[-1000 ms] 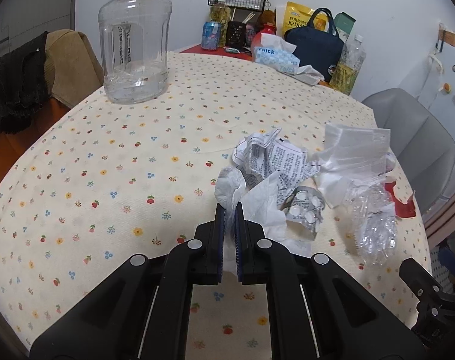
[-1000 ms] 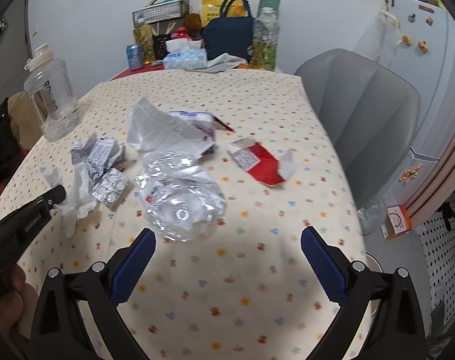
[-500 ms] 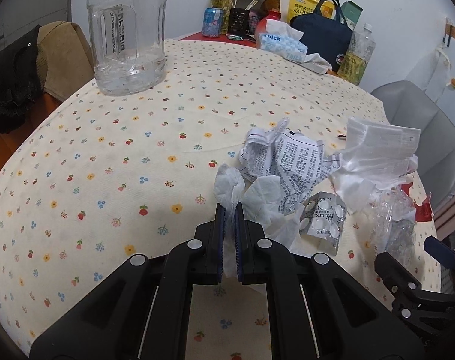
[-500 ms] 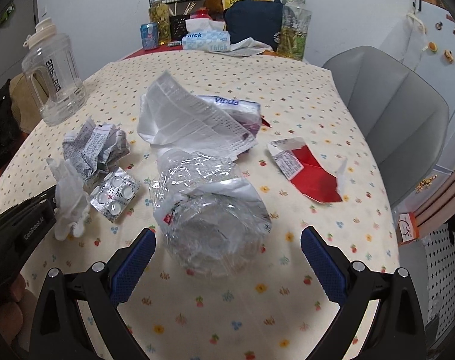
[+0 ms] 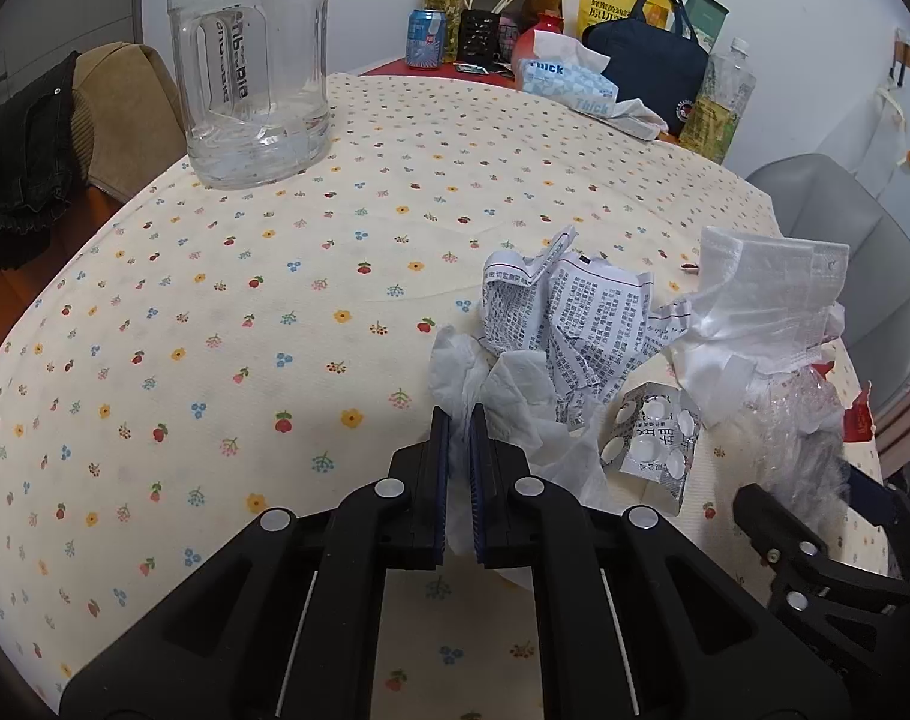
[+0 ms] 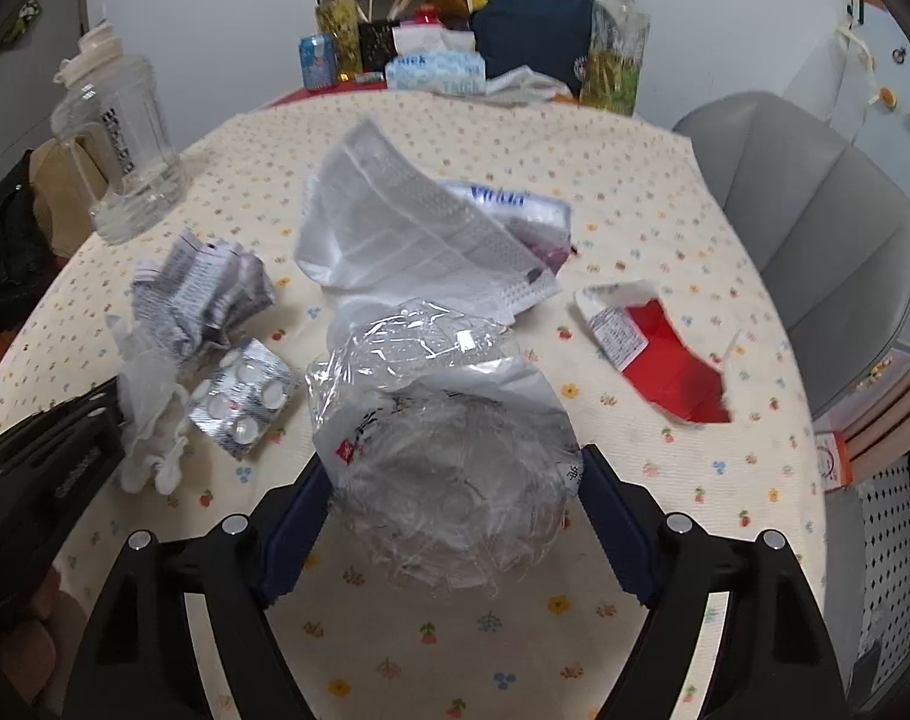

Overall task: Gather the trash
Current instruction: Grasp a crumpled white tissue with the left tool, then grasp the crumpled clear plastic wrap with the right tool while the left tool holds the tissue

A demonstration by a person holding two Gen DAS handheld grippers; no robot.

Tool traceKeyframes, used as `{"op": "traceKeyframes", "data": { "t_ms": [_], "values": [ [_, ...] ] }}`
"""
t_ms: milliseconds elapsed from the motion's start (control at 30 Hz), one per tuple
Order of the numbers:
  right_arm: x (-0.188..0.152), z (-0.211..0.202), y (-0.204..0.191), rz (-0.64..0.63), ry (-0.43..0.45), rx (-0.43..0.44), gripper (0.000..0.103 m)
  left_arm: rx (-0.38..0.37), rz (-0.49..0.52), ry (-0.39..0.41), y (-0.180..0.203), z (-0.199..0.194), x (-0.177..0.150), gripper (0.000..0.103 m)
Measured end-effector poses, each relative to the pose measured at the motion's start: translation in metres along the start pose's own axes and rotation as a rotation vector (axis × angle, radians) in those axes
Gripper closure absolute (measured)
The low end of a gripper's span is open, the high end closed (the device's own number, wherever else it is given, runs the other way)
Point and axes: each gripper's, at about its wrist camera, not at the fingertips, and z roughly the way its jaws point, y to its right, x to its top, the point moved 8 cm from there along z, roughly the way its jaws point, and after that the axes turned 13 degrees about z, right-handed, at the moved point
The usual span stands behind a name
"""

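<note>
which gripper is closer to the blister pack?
Left. The left gripper, shut on the white tissue, sits just beside the blister pack. The right gripper straddles the crushed clear plastic, farther off.

Crushed clear bottle (image 6: 449,480) hides the right gripper's (image 6: 455,501) pad faces, so contact can't be told. Water jug (image 5: 254,60) top cut off by frame edge. Blister pack (image 5: 652,444) print too small to read.

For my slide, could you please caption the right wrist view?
Right hand-held gripper, jaws closing, straddles a crumpled clear plastic bottle on the floral tablecloth.
</note>
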Motion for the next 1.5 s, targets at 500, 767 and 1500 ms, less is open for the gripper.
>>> {"op": "traceKeyframes", "data": {
  "t_ms": [500,767,1500],
  "values": [
    [-0.008,-0.035,0.031,0.066,-0.017,0.043,0.071,-0.001,0.045,0.093,0.027,-0.051,0.009,0.096],
    [-0.008,-0.049,0.02,0.026,0.035,0.044,0.01,0.026,0.016,0.082,0.011,-0.053,0.001,0.096],
    [-0.01,-0.011,-0.058,-0.05,-0.039,0.086,0.008,0.061,-0.084,0.031,-0.065,-0.022,-0.016,0.096]
  ]
}}
